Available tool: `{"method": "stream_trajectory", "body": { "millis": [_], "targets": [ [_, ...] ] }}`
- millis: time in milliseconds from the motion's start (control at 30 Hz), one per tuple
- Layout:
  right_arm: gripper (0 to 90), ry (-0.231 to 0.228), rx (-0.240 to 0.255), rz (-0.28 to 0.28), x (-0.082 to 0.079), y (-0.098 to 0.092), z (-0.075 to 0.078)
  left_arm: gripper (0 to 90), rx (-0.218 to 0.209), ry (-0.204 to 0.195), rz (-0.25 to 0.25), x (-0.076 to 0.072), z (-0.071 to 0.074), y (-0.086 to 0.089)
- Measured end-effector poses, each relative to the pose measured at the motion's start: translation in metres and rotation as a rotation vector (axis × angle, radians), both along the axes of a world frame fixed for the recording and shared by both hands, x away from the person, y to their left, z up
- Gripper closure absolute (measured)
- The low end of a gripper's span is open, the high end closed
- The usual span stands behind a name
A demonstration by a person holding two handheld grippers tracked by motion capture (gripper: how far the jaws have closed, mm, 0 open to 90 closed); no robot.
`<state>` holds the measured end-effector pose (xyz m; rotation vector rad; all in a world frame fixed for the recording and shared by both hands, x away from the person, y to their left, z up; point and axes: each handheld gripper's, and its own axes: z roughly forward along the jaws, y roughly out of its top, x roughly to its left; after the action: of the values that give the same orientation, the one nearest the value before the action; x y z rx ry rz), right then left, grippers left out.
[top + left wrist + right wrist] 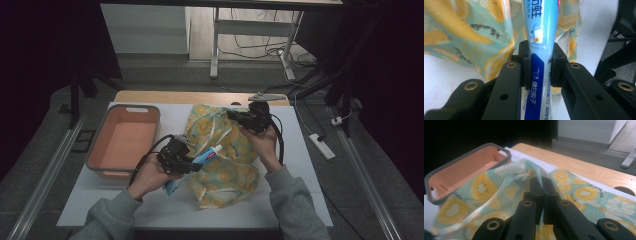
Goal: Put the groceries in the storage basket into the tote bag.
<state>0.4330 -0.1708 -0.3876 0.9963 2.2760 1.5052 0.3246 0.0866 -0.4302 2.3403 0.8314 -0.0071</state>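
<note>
White-topped table (310, 165) with a bare wooden strip along its far edge; grey floor and a metal desk frame beyond. Across the table's middle lies a crumpled fabric bag printed with yellow citrus slices on pale teal (225, 165), with cream ribbon drawstrings; its far part is lifted off the surface. To its left, close by, sits a rectangular salmon-pink plastic basin with a grey rim (125, 107), handle slot at its far end, nothing seen inside. The right gripper (235, 118), black, held in the person's right hand (263, 142), is over the bag's far edge; in the right gripper view its jaws stand pressed together on a raised fold of the printed cloth (506, 182). The left gripper (192, 163), in the left hand (150, 177), is at the bag's near-left side, jaws pinching a white and blue toothpaste tube (200, 162) across its body. The tube's red-capped end points over the bag, its flat end toward the table's near edge. Both sleeves grey.
</note>
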Motion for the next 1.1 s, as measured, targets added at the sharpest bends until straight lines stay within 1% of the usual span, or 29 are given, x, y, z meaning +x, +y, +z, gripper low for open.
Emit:
{"method": "stream_trajectory", "body": {
  "millis": [33,67,167,300,400,433,533,567,633,667,733,833,933,967,1000,1100],
  "targets": [
    [89.2,-0.009,0.010,0.004,-0.002,-0.001,0.001,74.9,0.007,0.004,0.007,0.000,-0.002,-0.001],
    [89.3,-0.009,0.030,0.014,-0.006,-0.004,0.002,74.9,0.019,0.010,0.007,0.001,-0.005,-0.001],
    [89.2,-0.016,0.029,0.015,-0.010,-0.005,0.004,74.9,0.034,0.038,0.013,0.004,-0.014,-0.003],
    [89.2,-0.041,0.030,0.017,-0.016,-0.004,0.008,74.9,0.057,0.065,0.018,0.009,-0.024,-0.010],
    [89.2,-0.044,0.038,0.020,-0.017,-0.005,0.009,74.9,0.067,0.079,0.019,0.014,-0.029,-0.013],
    [89.3,-0.039,0.051,0.026,-0.018,-0.005,0.010,74.8,0.070,0.083,0.022,0.016,-0.030,-0.014],
    [89.2,-0.042,0.057,0.028,-0.020,-0.005,0.011,74.8,0.091,0.088,0.038,0.022,-0.035,-0.015],
    [89.2,-0.050,0.061,0.031,-0.022,-0.004,0.013,74.8,0.109,0.093,0.038,0.023,-0.038,-0.015],
    [89.3,-0.055,0.065,0.038,-0.024,-0.004,0.015,74.8,0.113,0.093,0.038,0.023,-0.038,-0.016],
    [89.3,-0.055,0.065,0.038,-0.024,-0.004,0.015,74.8,0.109,0.094,0.039,0.023,-0.039,-0.016],
    [89.3,-0.044,0.083,0.053,-0.026,-0.003,0.015,74.7,0.085,0.087,0.042,0.022,-0.035,-0.018],
    [89.3,-0.046,0.072,0.060,-0.028,0.002,0.013,74.7,0.043,0.083,0.033,0.023,-0.027,-0.021],
    [89.3,-0.036,0.067,0.070,-0.029,0.005,0.011,74.6,0.008,0.080,0.040,0.027,-0.021,-0.027],
    [89.3,-0.028,0.066,0.083,-0.030,0.008,0.008,74.6,0.001,0.082,0.038,0.028,-0.020,-0.029],
    [89.3,-0.028,0.066,0.083,-0.030,0.008,0.008,74.6,-0.002,0.081,0.036,0.031,-0.020,-0.032],
    [89.3,-0.014,0.065,0.104,-0.033,0.011,0.005,74.5,-0.032,0.086,0.066,0.040,-0.023,-0.038]
  ]
}}
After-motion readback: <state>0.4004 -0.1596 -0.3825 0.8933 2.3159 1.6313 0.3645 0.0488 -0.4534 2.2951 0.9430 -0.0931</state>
